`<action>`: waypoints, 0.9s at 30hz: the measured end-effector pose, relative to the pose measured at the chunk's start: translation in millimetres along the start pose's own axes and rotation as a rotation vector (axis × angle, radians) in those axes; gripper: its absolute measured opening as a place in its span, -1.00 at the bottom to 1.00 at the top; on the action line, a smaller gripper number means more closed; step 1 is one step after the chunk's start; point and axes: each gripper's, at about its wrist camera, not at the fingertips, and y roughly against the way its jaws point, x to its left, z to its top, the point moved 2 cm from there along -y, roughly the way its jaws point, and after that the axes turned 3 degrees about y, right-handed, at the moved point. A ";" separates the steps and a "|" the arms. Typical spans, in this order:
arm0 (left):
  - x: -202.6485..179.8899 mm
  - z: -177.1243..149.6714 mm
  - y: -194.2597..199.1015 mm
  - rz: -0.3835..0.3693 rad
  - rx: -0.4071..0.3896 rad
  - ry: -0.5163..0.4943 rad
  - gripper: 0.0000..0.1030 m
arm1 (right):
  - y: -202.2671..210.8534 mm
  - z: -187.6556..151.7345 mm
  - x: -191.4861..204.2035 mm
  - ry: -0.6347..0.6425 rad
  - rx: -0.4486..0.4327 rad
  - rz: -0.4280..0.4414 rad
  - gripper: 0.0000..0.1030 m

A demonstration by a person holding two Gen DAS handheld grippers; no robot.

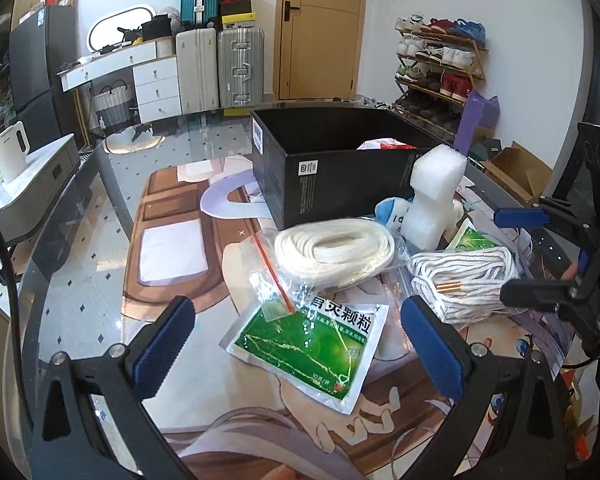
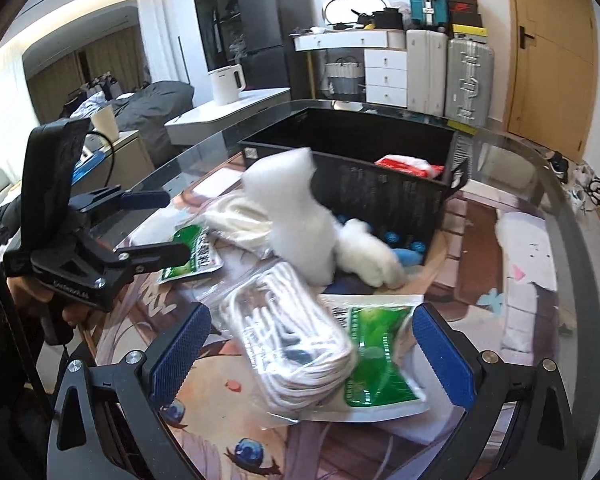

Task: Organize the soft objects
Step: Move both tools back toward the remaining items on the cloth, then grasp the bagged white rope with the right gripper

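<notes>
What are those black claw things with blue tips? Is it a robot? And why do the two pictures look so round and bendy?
No robot here. A person holds two grabbing tools, one in each hand. Each has a tiny camera looking out between its two blue fingers, and its wide lens bends the picture. One picture is from the left gripper, the other from the right gripper. Both are open and hold nothing. On the glass table lie soft things: a bagged coil of white rope, a second rope bundle, green packets, a white foam block and a fluffy white toy. Behind stands a black box with a red and white bag inside.
</notes>
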 end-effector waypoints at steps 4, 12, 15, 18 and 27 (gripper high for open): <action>3.3 -0.2 -1.8 -0.002 0.013 0.013 1.00 | -9.8 -2.4 6.4 0.006 0.030 0.022 0.99; 4.5 -0.8 -1.7 -0.012 0.012 0.008 1.00 | -14.4 -0.2 15.1 0.041 0.019 -0.034 0.99; 4.4 -1.2 -1.2 -0.014 0.011 0.011 1.00 | -14.2 1.9 18.4 0.057 0.010 -0.037 0.99; 4.7 -1.1 -1.1 -0.015 0.013 0.012 1.00 | -16.4 0.6 24.8 0.081 0.019 -0.019 0.99; 4.8 -1.1 -0.8 -0.017 0.015 0.011 1.00 | -34.1 -4.0 38.2 0.119 0.068 -0.029 0.69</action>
